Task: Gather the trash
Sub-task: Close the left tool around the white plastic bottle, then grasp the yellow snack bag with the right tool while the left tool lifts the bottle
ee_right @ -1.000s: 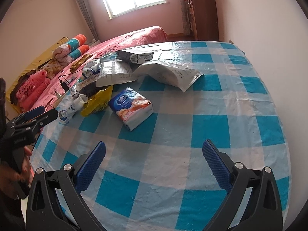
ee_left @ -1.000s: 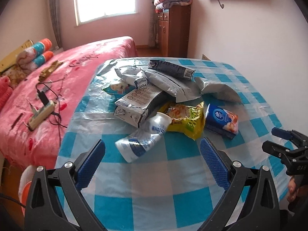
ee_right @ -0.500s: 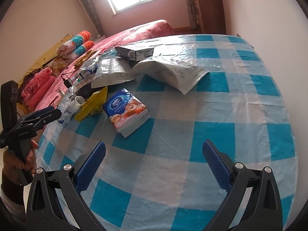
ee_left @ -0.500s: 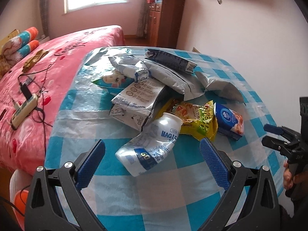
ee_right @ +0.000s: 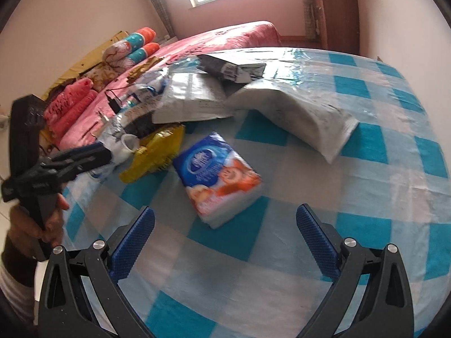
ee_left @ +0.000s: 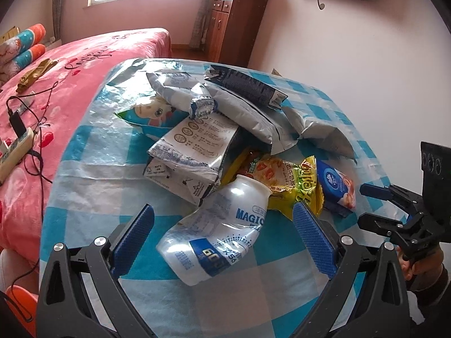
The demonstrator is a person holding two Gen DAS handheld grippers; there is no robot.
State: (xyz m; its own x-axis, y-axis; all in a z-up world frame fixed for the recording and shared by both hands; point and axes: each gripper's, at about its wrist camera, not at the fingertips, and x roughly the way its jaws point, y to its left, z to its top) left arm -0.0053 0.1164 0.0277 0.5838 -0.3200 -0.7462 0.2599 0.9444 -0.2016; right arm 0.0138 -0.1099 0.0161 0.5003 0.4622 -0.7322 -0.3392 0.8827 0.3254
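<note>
A crushed white and blue plastic bottle (ee_left: 220,231) lies on the blue-checked table (ee_left: 93,155), between the fingers of my open left gripper (ee_left: 222,238). Behind it lie a yellow snack wrapper (ee_left: 293,180), a blue tissue pack (ee_left: 336,186), a milk carton (ee_left: 191,155) and several grey and black bags (ee_left: 248,107). My right gripper (ee_right: 225,236) is open and empty, just short of the tissue pack (ee_right: 217,171). The yellow wrapper (ee_right: 157,152) and the left gripper (ee_right: 59,166) show at its left.
A pink bed (ee_left: 50,84) with a power strip and cables (ee_left: 14,143) runs along the table's left side. A wooden cabinet (ee_left: 236,25) stands by the far wall. The right gripper (ee_left: 394,214) shows at the table's right edge. A large grey bag (ee_right: 298,112) lies mid-table.
My left gripper has moved forward, so the bottle now lies between its fingers. My right gripper has moved closer to the tissue pack. Both stay open.
</note>
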